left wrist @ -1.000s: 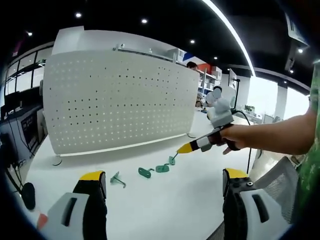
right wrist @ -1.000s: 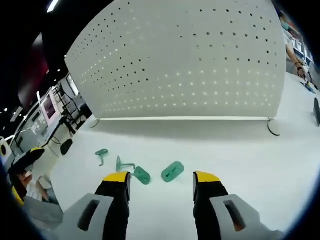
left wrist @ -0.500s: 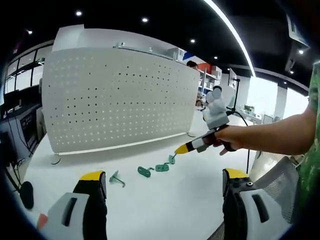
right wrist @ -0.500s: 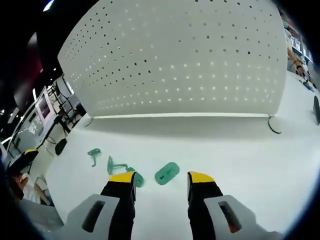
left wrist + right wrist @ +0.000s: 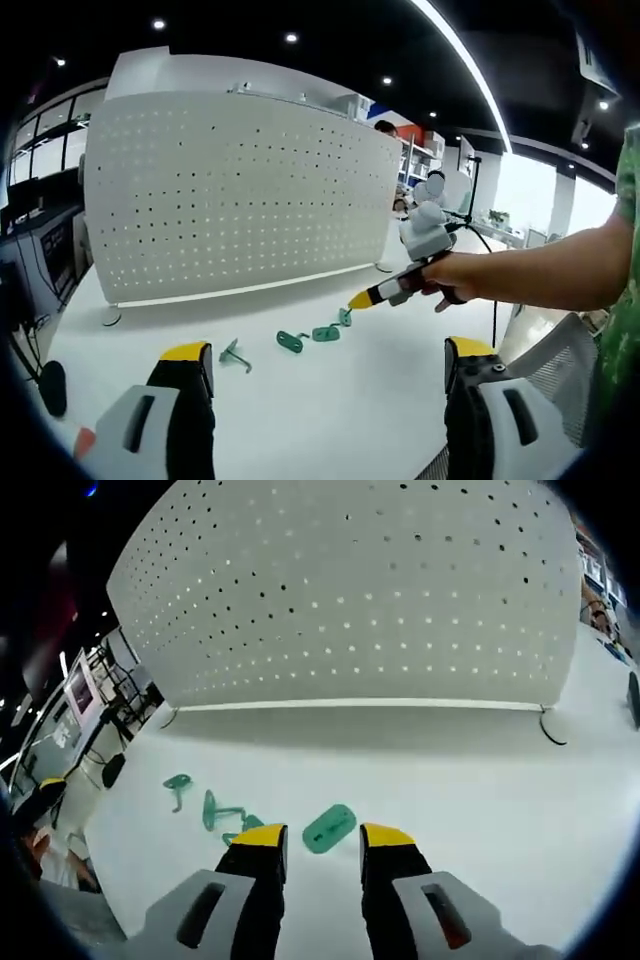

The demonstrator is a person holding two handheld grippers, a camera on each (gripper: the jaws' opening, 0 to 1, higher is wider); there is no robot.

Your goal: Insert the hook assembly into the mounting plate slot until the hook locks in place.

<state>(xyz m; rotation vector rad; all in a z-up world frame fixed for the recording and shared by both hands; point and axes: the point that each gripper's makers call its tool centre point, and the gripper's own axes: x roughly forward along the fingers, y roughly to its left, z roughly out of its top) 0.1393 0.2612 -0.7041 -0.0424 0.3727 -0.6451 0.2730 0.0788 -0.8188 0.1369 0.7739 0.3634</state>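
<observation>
In the left gripper view, the left gripper (image 5: 320, 365) stood wide open and empty above the white table (image 5: 330, 420), its yellow-tipped jaws far apart at the bottom of the picture. Beyond them, four green hook pieces lay in a loose row on the table: a bent hook (image 5: 235, 355) nearest the left jaw, then a flat oval piece (image 5: 290, 343), another piece (image 5: 325, 334), and a small one (image 5: 344, 318) at the far end. The right gripper (image 5: 362, 298), held in a person's hand (image 5: 450, 280), pointed its yellow tips down at that far end of the row. The white perforated mounting plate (image 5: 240, 190) stood upright behind, with no hook showing on it.

In the right gripper view, the right gripper (image 5: 323, 835) hovered low over the table (image 5: 500, 810), jaws part-closed but not clamped, nothing between them. The oval green hook piece (image 5: 329, 827) lay just ahead of the tips, roughly in line with the gap. A bent hook (image 5: 222, 811) and a further piece (image 5: 177, 783) lay off to the left, well apart from the mounting plate (image 5: 360, 590).

By this evidence the task had barely begun: no hook was lifted or in a slot. The pick-up, carry to the plate and locking all remained.
</observation>
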